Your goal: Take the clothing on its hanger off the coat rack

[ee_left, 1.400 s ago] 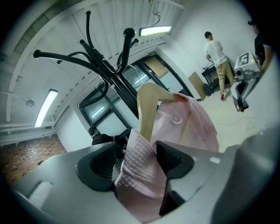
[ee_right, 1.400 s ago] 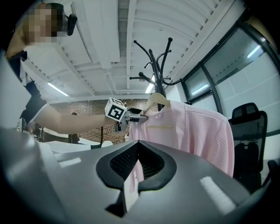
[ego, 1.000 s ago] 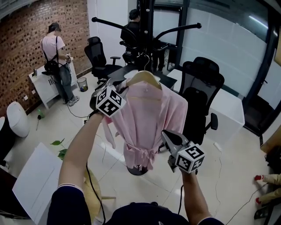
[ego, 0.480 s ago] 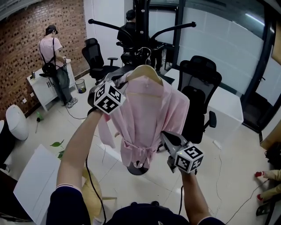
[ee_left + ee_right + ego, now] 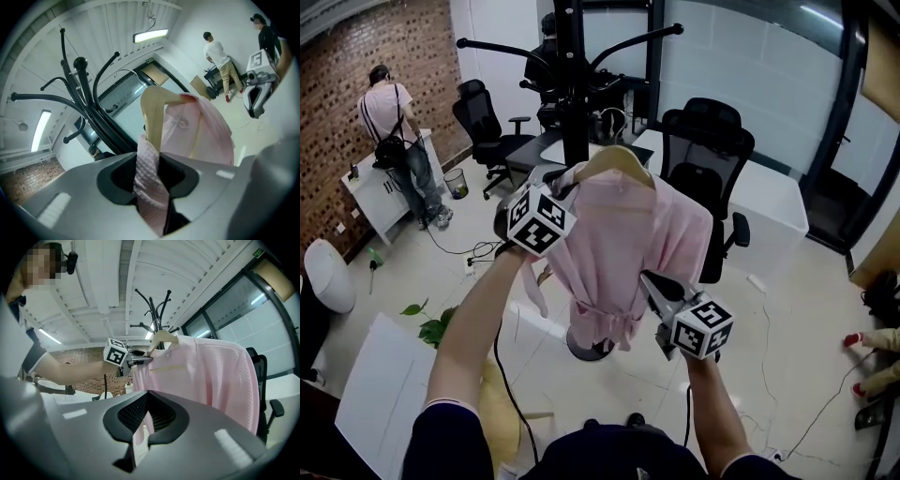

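A pink robe [image 5: 619,244] hangs on a wooden hanger [image 5: 623,159] just right of the black coat rack [image 5: 574,84]. The hanger's wire hook sits below the rack's arms and beside its pole. My left gripper [image 5: 562,178] is shut on the hanger's left end, with the robe's shoulder cloth pinched in. The left gripper view shows pink fabric [image 5: 150,187] and the hanger [image 5: 152,112] between the jaws. My right gripper [image 5: 654,286] is lower, beside the robe's right edge and apart from it. Its jaws are shut with nothing held, and the robe [image 5: 211,376] shows beyond them.
Black office chairs [image 5: 708,159] [image 5: 478,117] and a white table [image 5: 769,197] stand behind the rack. One person [image 5: 389,131] is at a white cabinet on the left, another [image 5: 548,47] is behind the pole. The rack's base [image 5: 581,349], cables and a plant [image 5: 431,314] are on the floor.
The robe on its hanger, held by my left gripper, has shifted right and away from the rack's pole. My right gripper has kept its place by the robe's lower right side.
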Motion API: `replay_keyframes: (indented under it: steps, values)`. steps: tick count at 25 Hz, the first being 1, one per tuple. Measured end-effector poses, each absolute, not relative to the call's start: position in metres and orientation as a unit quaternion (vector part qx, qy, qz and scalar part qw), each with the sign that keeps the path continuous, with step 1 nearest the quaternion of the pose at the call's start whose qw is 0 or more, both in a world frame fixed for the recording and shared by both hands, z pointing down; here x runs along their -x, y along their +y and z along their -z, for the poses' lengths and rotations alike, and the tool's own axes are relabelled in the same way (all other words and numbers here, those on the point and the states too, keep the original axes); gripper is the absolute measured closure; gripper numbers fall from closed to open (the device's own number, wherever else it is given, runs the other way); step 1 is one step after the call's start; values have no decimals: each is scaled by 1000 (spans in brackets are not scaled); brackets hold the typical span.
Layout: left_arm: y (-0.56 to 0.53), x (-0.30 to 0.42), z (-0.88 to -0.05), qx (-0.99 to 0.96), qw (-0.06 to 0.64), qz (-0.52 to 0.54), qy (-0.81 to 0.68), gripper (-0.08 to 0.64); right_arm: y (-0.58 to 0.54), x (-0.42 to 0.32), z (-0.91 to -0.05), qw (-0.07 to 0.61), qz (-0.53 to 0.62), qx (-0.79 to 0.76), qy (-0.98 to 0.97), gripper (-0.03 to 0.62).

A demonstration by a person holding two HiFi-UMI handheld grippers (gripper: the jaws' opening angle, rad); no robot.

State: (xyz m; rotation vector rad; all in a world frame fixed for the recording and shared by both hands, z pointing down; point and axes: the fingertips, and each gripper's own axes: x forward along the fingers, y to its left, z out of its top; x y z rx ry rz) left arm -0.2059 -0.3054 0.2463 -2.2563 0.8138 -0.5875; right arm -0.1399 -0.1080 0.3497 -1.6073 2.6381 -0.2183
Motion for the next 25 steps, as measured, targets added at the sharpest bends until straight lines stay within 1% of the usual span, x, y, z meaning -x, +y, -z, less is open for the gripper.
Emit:
replay_keyframes:
  steps: [5,10,20,25]
  values:
    - [-286,174,-265,875,319,216,293,428,-91,125,-361,26,81,540,838,591]
    - [-261,127,-277,886,320,209,262,428,-73,94,-362,32,82,562,822,591]
    - [-230,22,-283,896,319,205,233,428,-41,3,-367,45,93,595,797,591]
    - [-231,-25,-281,894,315,210,238,428,-27,-47,-371,52,94,604,790,591]
